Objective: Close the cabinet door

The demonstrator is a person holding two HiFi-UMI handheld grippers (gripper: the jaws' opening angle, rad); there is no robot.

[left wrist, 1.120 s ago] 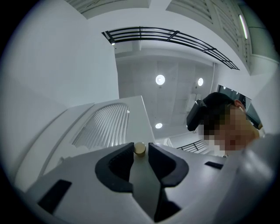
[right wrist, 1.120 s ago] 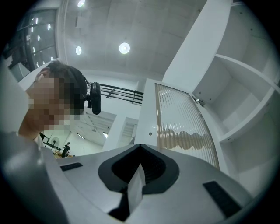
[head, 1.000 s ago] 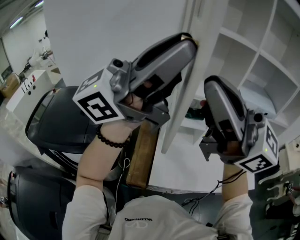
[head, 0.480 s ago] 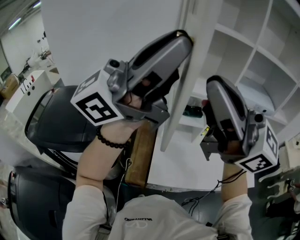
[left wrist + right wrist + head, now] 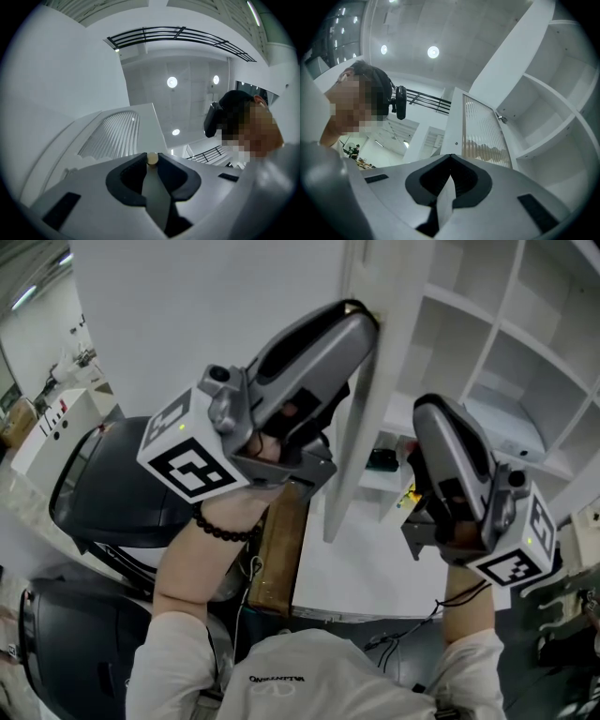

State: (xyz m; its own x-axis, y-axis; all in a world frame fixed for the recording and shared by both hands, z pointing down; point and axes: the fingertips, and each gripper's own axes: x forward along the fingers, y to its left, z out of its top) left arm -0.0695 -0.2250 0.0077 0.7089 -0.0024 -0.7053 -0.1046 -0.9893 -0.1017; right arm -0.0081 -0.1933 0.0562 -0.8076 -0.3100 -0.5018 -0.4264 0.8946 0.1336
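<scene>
The white cabinet door stands open, edge-on in the middle of the head view, with a ribbed glass panel. My left gripper reaches up to the door's free edge. Its jaws are shut on a small cream door knob. My right gripper points upward to the right of the door, apart from it. Its jaws meet at the tips with nothing held. The open cabinet with white shelves lies beyond, and the door's glass also shows in the right gripper view.
Black office chairs stand at the lower left. A wooden board leans below the door. A small dark object sits on a low shelf. A white desk is at far left.
In the head view my left gripper, shut on the knob, has shifted slightly left with the door's edge. The right gripper has barely moved.
</scene>
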